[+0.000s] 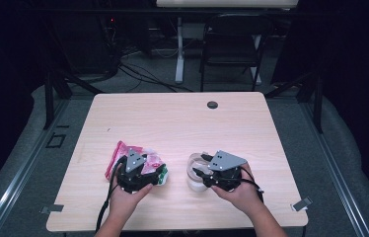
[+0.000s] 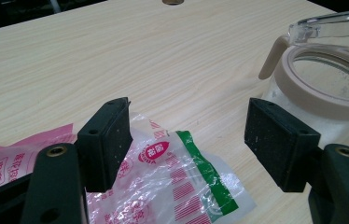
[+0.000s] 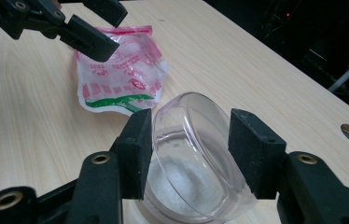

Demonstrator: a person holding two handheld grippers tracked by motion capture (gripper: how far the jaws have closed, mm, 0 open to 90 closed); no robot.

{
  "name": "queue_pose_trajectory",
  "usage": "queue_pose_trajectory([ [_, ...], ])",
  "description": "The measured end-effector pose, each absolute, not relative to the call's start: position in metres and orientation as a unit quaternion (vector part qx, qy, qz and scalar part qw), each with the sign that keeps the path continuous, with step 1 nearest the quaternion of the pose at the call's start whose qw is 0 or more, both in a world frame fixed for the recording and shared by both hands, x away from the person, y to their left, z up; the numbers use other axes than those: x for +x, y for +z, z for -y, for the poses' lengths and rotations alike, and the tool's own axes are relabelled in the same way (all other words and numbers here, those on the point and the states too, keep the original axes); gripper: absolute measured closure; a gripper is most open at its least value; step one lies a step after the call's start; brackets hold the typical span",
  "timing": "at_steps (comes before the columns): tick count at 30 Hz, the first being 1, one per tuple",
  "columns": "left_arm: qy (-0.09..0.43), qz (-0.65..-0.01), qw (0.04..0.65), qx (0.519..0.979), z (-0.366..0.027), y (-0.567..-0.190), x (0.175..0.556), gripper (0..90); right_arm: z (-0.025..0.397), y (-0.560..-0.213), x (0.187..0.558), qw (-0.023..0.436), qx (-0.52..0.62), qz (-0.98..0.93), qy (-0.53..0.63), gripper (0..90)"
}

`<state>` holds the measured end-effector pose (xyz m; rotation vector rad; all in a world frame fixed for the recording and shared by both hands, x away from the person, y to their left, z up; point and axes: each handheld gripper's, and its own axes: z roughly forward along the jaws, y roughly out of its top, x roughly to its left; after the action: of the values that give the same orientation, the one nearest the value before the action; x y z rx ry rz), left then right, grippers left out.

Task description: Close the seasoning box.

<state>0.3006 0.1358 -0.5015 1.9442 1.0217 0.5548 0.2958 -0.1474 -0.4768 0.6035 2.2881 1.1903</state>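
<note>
In the right gripper view, the right gripper (image 3: 189, 149) has its jaws spread on either side of the clear flip lid (image 3: 196, 154) of a plastic jar (image 3: 186, 186), the left pad touching or just beside the lid's edge and the right pad a little apart from it; whether they press on it cannot be told. Through the lid, white powder (image 3: 182, 179) lies in the bottom of the jar. The left gripper view adds what that one hides: the jar's beige collar (image 2: 324, 100) and hinge arm, with the lid standing open above them. There the left gripper (image 2: 189, 135) hangs with its jaws wide apart, holding nothing, over a crumpled plastic bag (image 2: 172, 182) printed in red with a green band, lying flat on the wooden table (image 2: 116, 51); what the bag holds cannot be told. The high view places the bag left of the jar near the table's front edge, a hand behind each gripper, and a dark round hole (image 1: 212, 104) at the far edge.
</note>
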Motion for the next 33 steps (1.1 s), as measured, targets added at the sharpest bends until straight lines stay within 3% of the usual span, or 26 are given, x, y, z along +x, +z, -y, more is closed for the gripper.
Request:
queue_pose_trajectory([
  [33,0.228,-0.423,0.433,0.763,-0.148,-0.495,0.303,31.3,0.161,-0.467,0.299,0.209,0.249,-0.825,0.461,47.7],
])
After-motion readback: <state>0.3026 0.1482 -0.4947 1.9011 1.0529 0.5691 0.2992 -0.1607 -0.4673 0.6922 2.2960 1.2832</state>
